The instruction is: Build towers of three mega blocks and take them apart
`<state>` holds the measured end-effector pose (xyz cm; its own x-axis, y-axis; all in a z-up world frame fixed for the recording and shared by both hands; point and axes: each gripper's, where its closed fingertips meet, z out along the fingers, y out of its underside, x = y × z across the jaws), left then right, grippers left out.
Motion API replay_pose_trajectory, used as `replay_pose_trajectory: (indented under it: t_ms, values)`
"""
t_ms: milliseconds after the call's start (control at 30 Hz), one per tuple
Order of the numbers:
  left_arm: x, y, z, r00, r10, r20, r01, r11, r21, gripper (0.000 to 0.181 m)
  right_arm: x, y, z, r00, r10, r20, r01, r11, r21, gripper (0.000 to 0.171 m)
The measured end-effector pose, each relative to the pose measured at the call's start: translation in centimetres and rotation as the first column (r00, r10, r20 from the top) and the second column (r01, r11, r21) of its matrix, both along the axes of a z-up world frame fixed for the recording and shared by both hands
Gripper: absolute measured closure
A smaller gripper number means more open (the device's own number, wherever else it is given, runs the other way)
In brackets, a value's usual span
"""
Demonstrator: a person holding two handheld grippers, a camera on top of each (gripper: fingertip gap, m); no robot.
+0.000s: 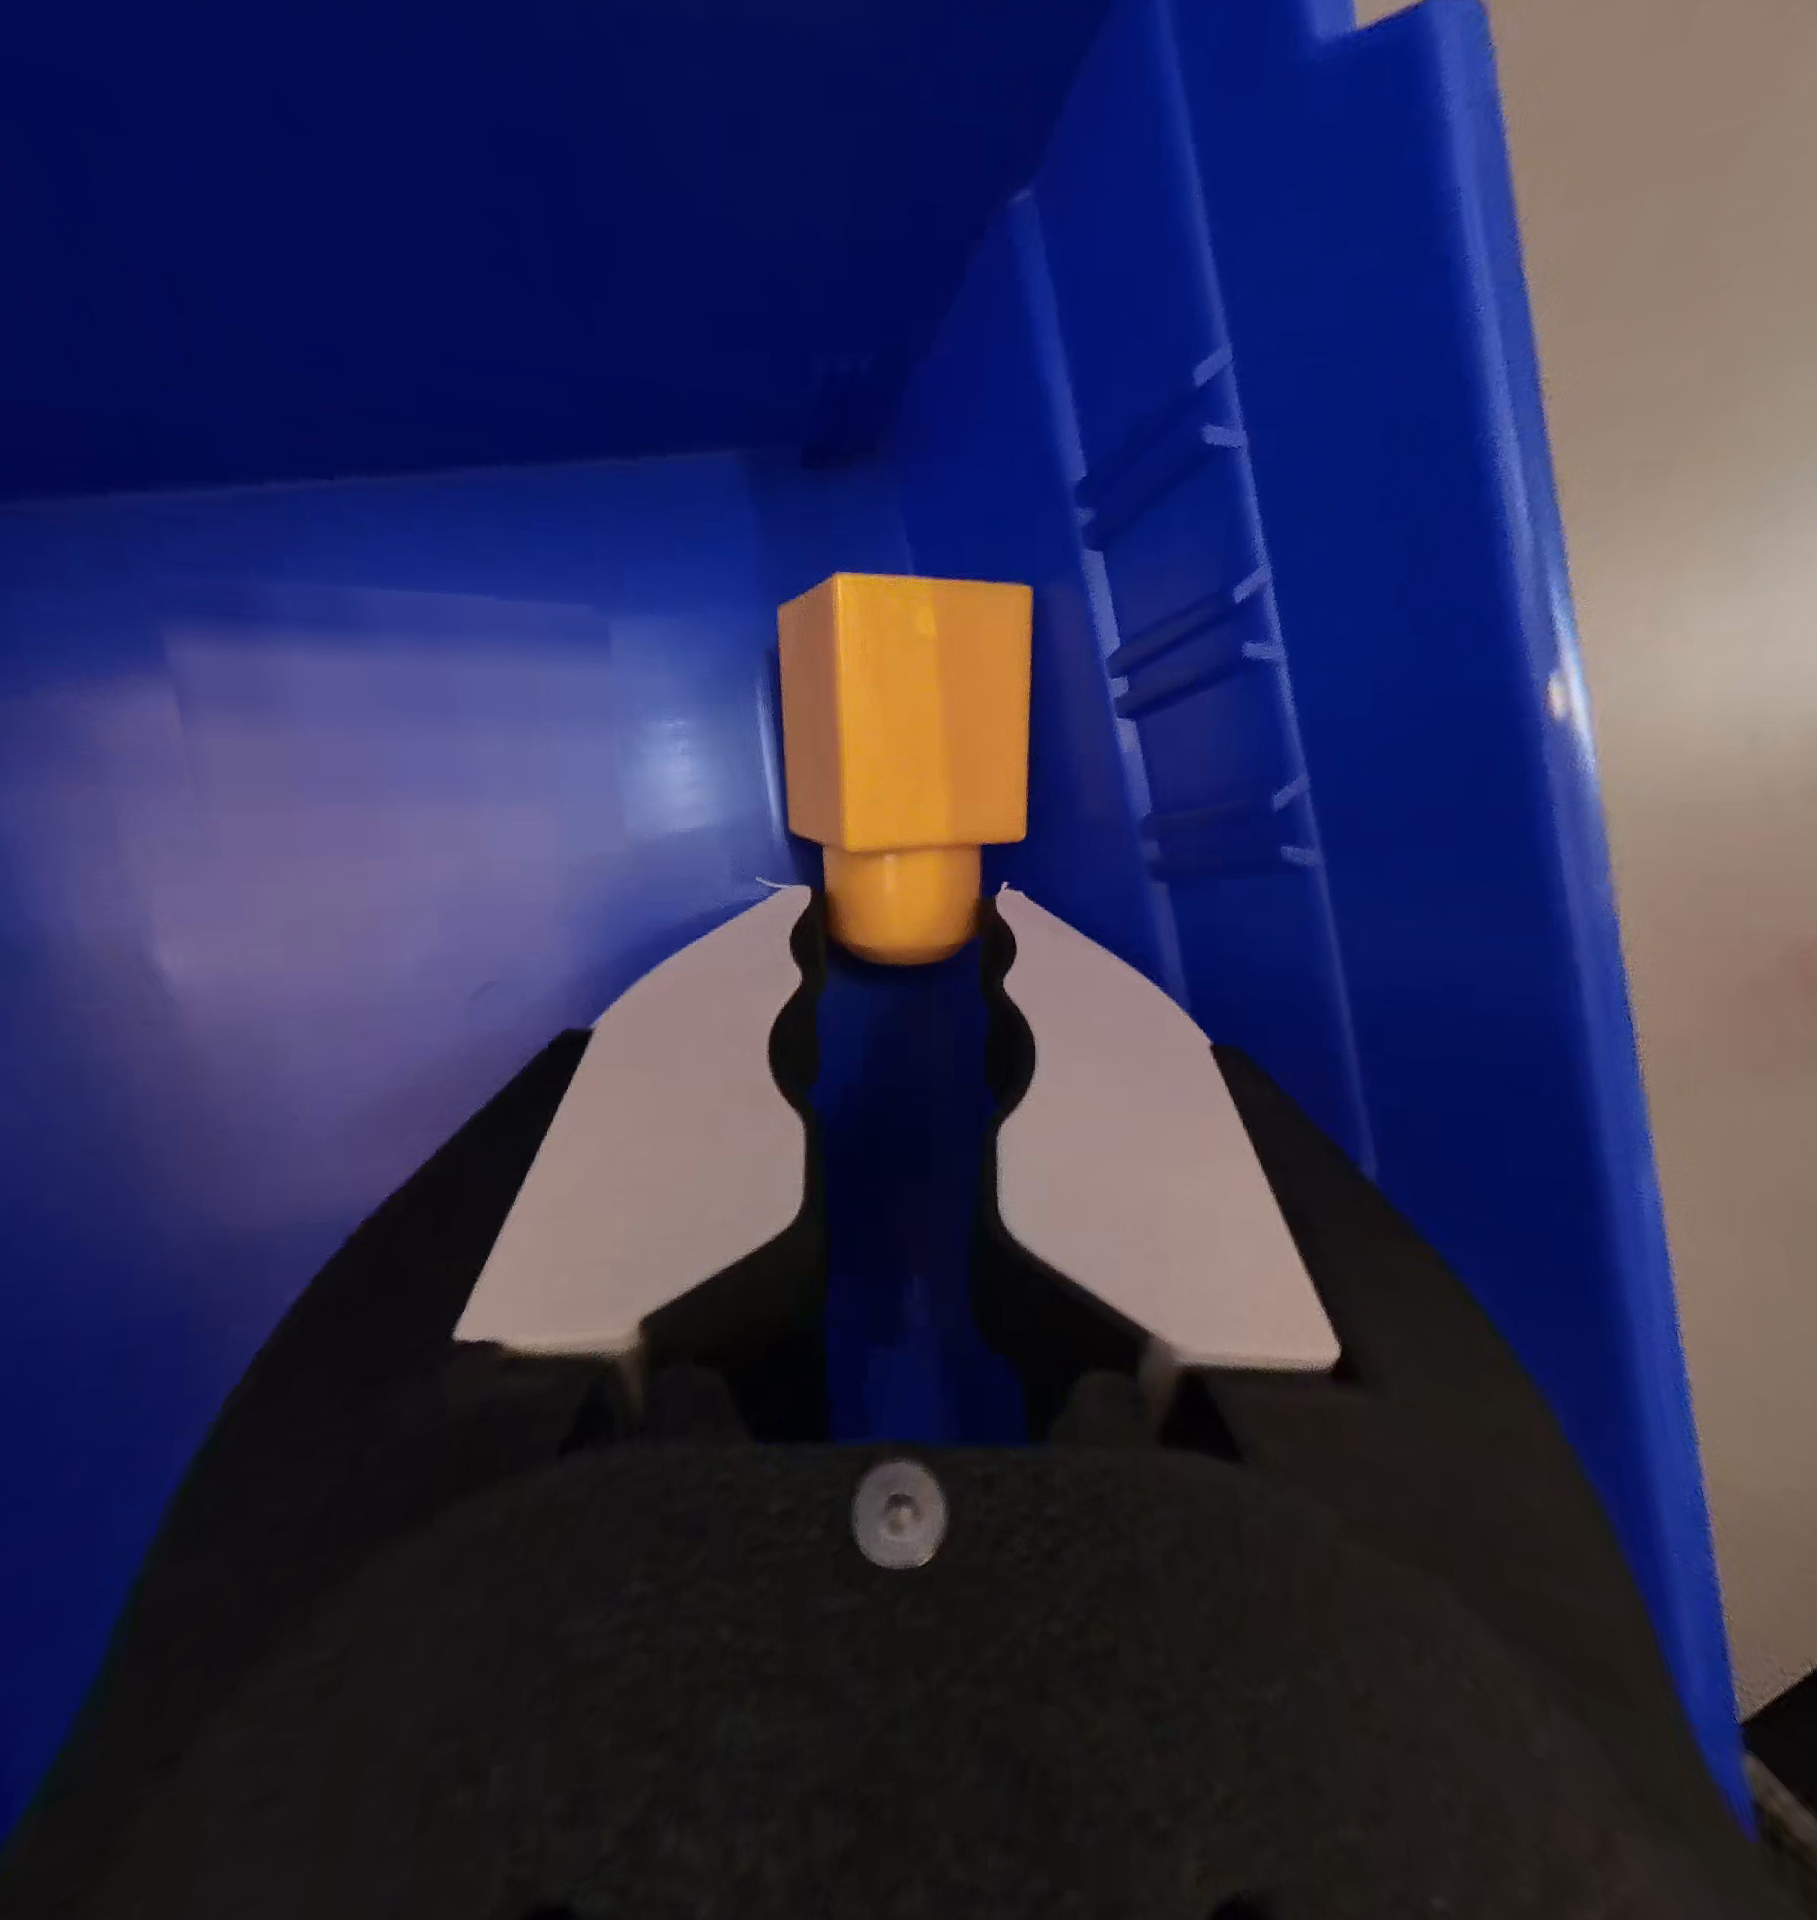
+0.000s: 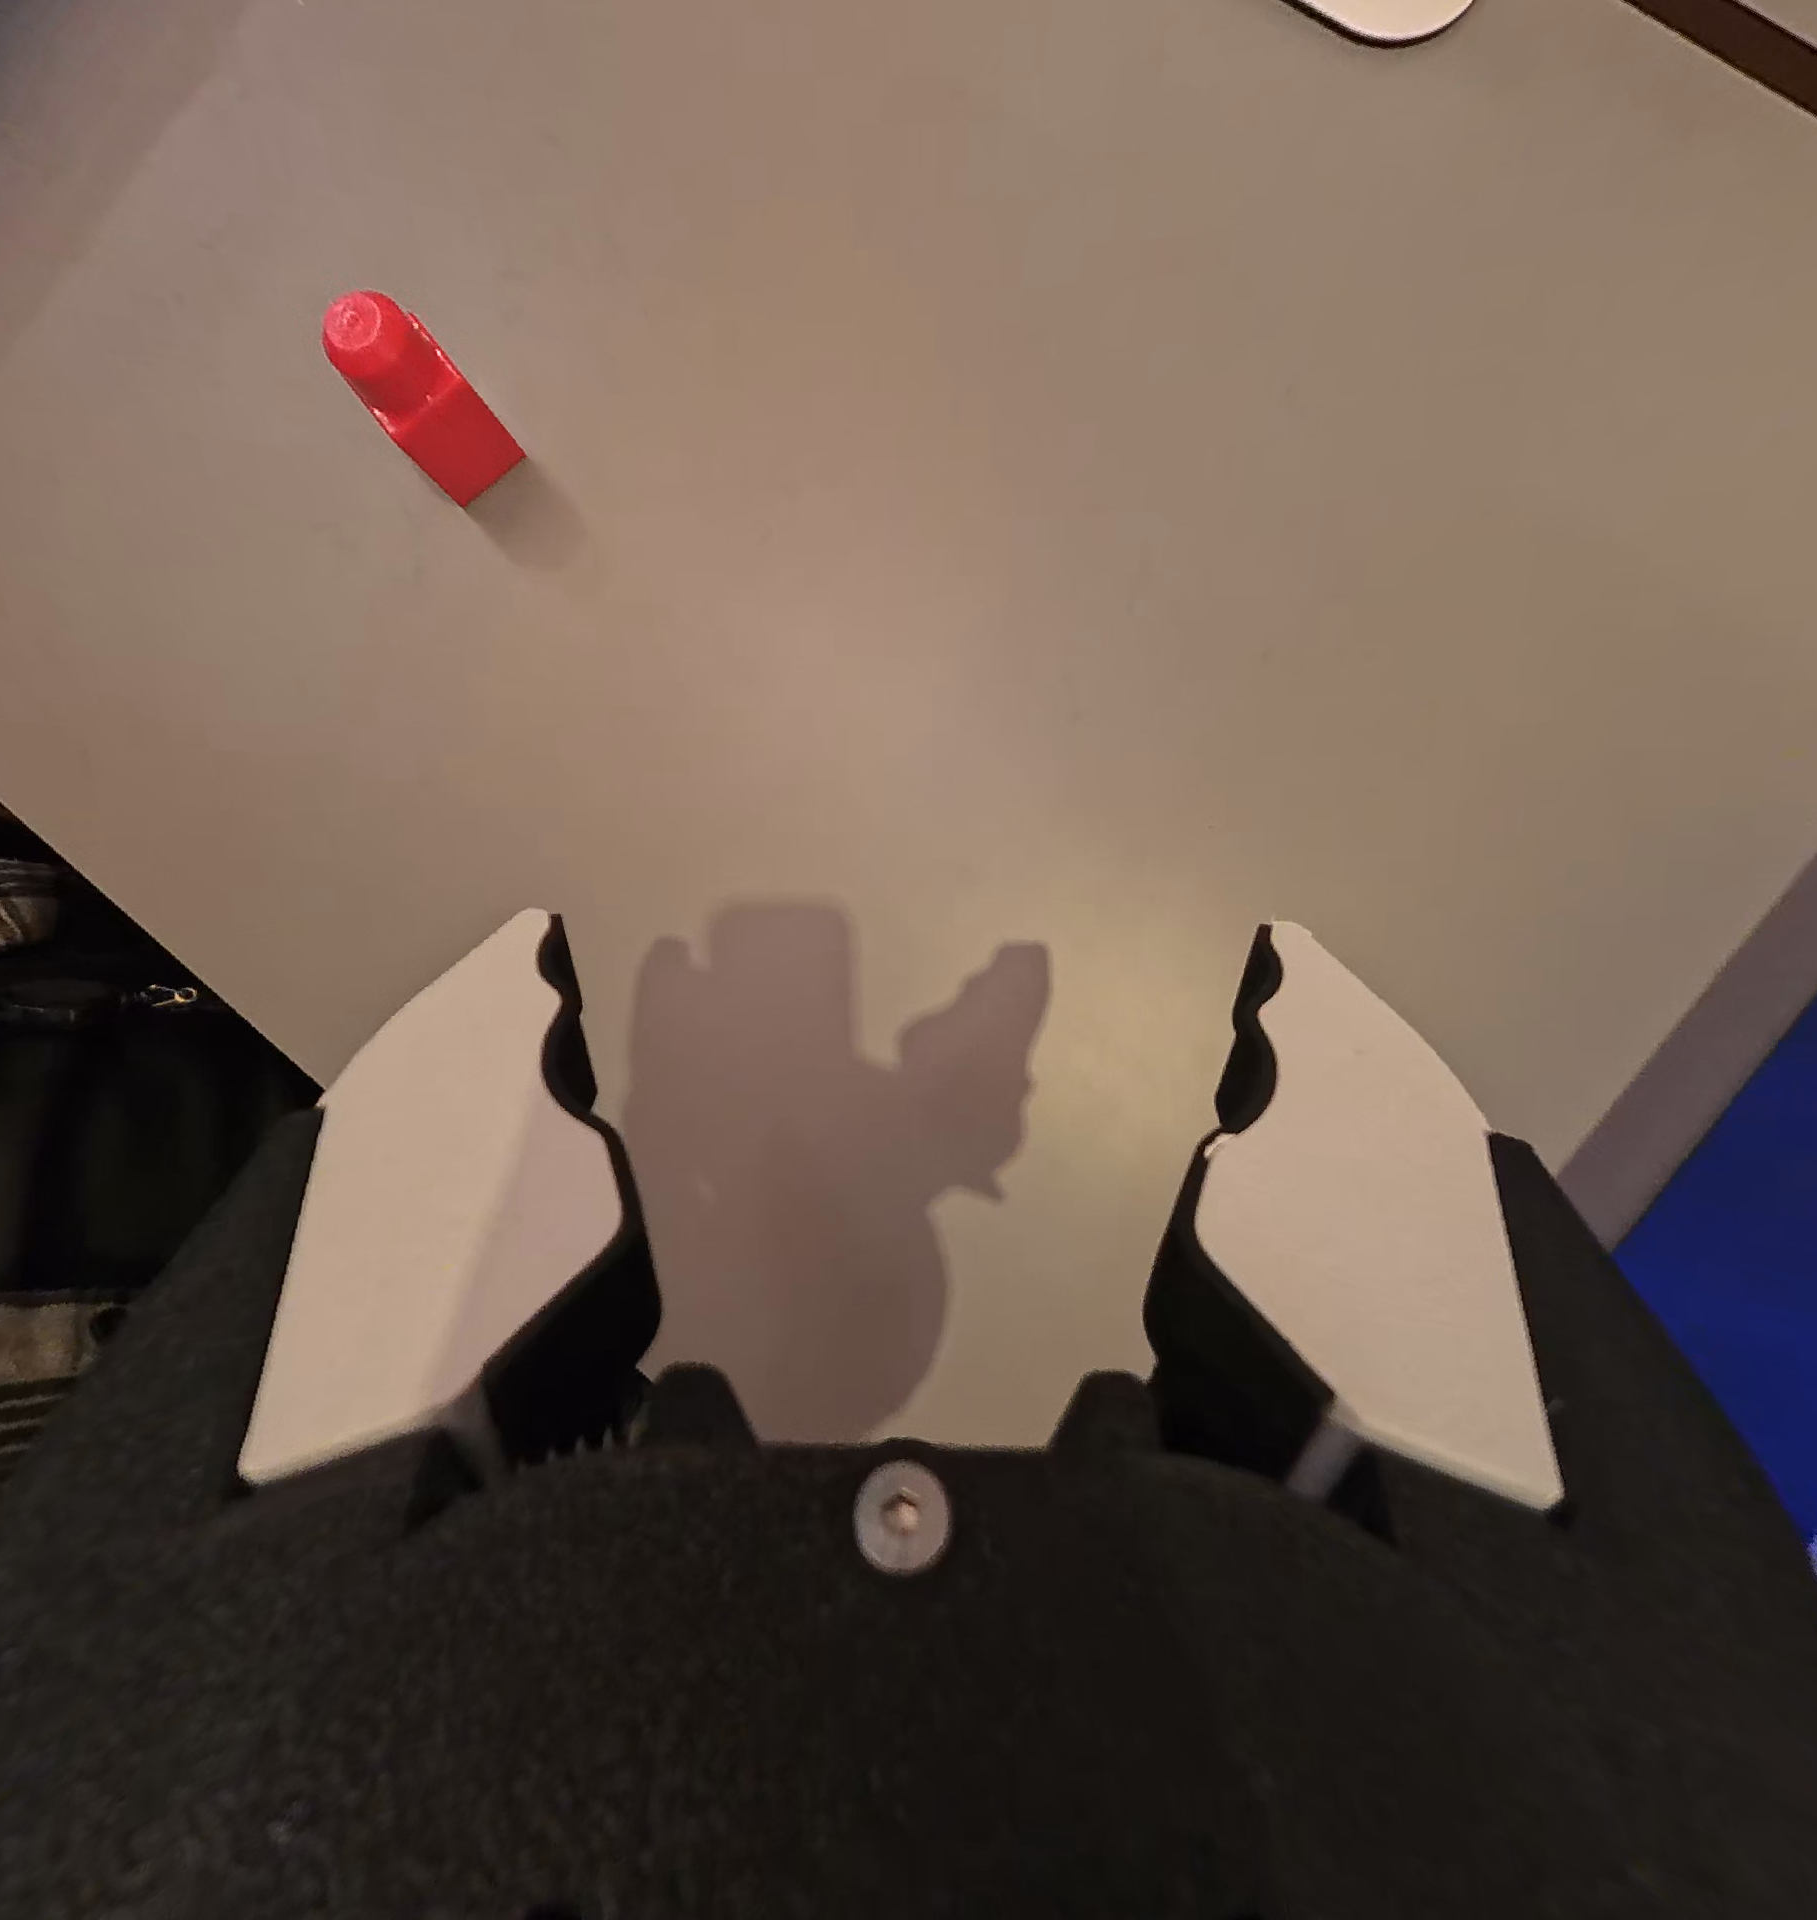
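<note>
In the left wrist view my left gripper (image 1: 901,902) is shut on the round stud of an orange-yellow single-stud block (image 1: 909,717), whose square body points away from me, inside a blue plastic bin (image 1: 364,727). In the right wrist view my right gripper (image 2: 909,935) is open wide and empty above a beige table (image 2: 987,468). A red single-stud block (image 2: 416,400) stands on the table, far left of the right gripper.
The bin's ribbed blue wall (image 1: 1247,623) rises just right of the held block. A blue bin edge (image 2: 1756,1226) shows at the right of the right wrist view. The table's edge (image 2: 135,914) runs along the lower left, with dark bags beyond. There is about 60 cm between the tips of the two grippers.
</note>
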<state>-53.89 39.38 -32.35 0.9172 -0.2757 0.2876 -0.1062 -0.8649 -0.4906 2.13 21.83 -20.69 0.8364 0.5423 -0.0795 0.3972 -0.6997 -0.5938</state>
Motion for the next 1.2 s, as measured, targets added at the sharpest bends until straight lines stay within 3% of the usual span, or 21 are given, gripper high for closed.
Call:
replay_pose_trajectory:
  t_ms: [233, 367, 500, 633, 767, 967, 1067, 1200]
  values:
    - [-2.1, -0.5, 2.3, 0.985, -0.072, -0.158, 0.078, 0.996, 0.037, 0.154, 1.0, -0.7, -0.7, 0.999, -0.010, -0.034, 0.010, 1.000, 0.011, 0.053]
    - [-4.2, -1.8, 4.3, 0.941, -0.120, -0.316, 0.121, 0.993, -0.016, 0.154, 1.5, -1.2, -1.4, 0.998, -0.014, -0.054, 0.014, 1.000, 0.007, 0.054]
    - [-6.2, -3.5, 8.5, 0.838, -0.191, -0.511, 0.158, 0.981, -0.109, 0.154, 2.1, -1.6, -1.8, 0.997, -0.021, -0.070, 0.021, 1.000, 0.006, 0.055]
    - [-4.7, -5.7, 14.4, 0.661, -0.338, -0.670, 0.221, 0.941, -0.257, 0.154, 2.7, -2.0, -2.2, 0.996, -0.033, -0.086, 0.034, 0.999, 0.011, 0.055]
    - [1.8, -8.6, 17.1, 0.485, -0.574, -0.659, 0.281, 0.816, -0.505, 0.155, 2.9, -2.7, -2.7, 0.995, -0.031, -0.097, 0.032, 0.999, 0.006, 0.055]
    - [11.3, -11.9, 13.3, 0.160, -0.870, -0.466, 0.209, 0.491, -0.846, 0.154, 4.1, -4.4, -2.8, 0.993, -0.047, -0.112, 0.050, 0.999, 0.021, 0.055]
    - [14.9, -12.1, 10.7, 0.099, -0.919, -0.382, 0.198, 0.394, -0.897, 0.154, 5.2, -5.5, -2.7, 0.992, -0.066, -0.112, 0.069, 0.997, 0.025, 0.055]
    - [17.7, -12.0, 8.5, 0.092, -0.947, -0.307, 0.204, 0.320, -0.925, 0.154, 6.9, -6.7, -2.4, 0.989, -0.101, -0.110, 0.105, 0.994, 0.033, 0.056]
